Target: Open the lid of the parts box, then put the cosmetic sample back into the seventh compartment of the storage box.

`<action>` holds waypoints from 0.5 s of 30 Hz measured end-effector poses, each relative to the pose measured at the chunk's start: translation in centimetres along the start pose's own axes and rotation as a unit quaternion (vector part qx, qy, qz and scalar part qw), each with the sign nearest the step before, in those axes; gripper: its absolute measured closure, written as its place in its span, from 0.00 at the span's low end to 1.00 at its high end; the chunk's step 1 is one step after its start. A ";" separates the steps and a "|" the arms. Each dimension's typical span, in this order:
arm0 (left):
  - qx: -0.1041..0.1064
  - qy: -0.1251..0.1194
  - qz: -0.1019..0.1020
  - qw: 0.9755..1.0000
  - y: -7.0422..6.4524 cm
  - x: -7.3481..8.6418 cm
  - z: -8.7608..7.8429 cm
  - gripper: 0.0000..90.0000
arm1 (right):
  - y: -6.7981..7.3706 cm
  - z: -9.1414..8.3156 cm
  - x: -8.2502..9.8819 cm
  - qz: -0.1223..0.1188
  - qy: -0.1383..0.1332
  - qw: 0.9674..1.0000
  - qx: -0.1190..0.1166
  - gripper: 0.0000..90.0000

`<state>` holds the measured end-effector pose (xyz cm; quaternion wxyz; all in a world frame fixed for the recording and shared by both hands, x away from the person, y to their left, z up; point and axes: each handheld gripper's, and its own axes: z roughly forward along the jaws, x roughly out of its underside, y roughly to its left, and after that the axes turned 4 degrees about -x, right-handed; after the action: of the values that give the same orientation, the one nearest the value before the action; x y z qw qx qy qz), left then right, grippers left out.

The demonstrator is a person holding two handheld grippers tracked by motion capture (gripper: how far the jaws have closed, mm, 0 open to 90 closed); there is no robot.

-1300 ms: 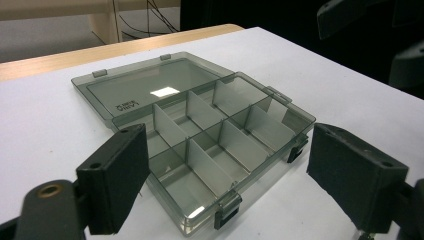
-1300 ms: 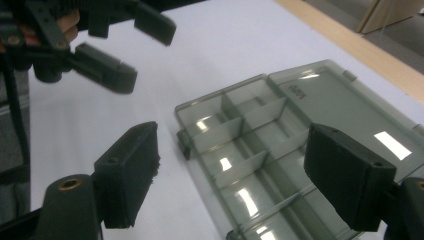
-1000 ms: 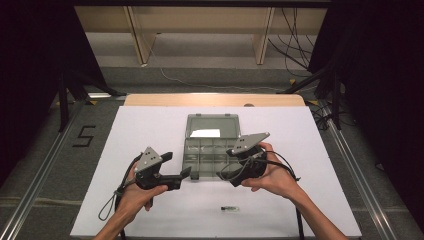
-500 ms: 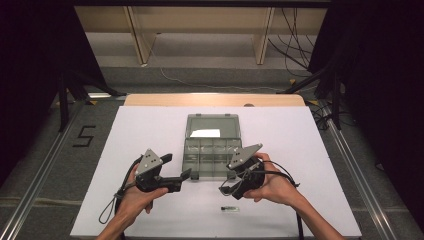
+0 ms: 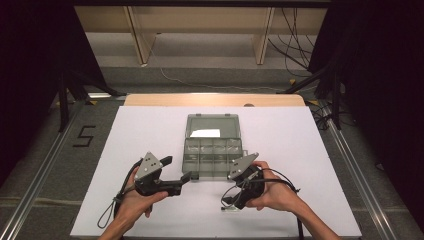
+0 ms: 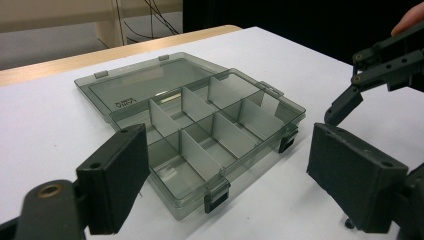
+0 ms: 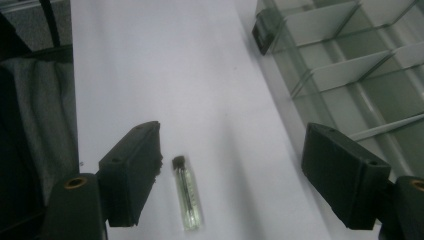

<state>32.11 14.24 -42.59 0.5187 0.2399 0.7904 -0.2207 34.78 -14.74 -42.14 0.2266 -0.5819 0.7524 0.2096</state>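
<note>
A smoky clear compartment box lies open mid-table, its lid flat behind it and its several cells bare. A small clear vial with a dark cap lies on the white surface near the front edge. My right gripper hangs low over the vial, tilted down toward the near edge. Its jaws are open, and the vial lies between them, close to the left pad without touching it. My left gripper rests open at the box's front left corner, facing the box.
The white tabletop has free room left and right of the box. A white label lies in the lid. A cable loop trails off the left gripper. The box's front latches face me. A wooden strip borders the far edge.
My right gripper has moved from the box's front right corner toward the near edge and down over the vial. The left gripper has stayed put.
</note>
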 end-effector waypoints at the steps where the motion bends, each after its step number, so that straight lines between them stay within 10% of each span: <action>1: 0.002 -0.005 0.000 1.000 0.0 0.0 0.0 0.18 | 0.1 0.1 0.1 -0.001 0.003 1.000 -0.006 0.28; 15: 0.000 -0.001 0.004 1.000 0.0 -0.2 -0.1 0.18 | 0.3 1.6 0.8 -0.006 0.040 0.999 -0.026 0.28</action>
<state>32.14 14.28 -42.42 0.5205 0.2428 0.7888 -0.2190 34.43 -14.37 -43.95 0.1826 -0.6000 0.7515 0.2048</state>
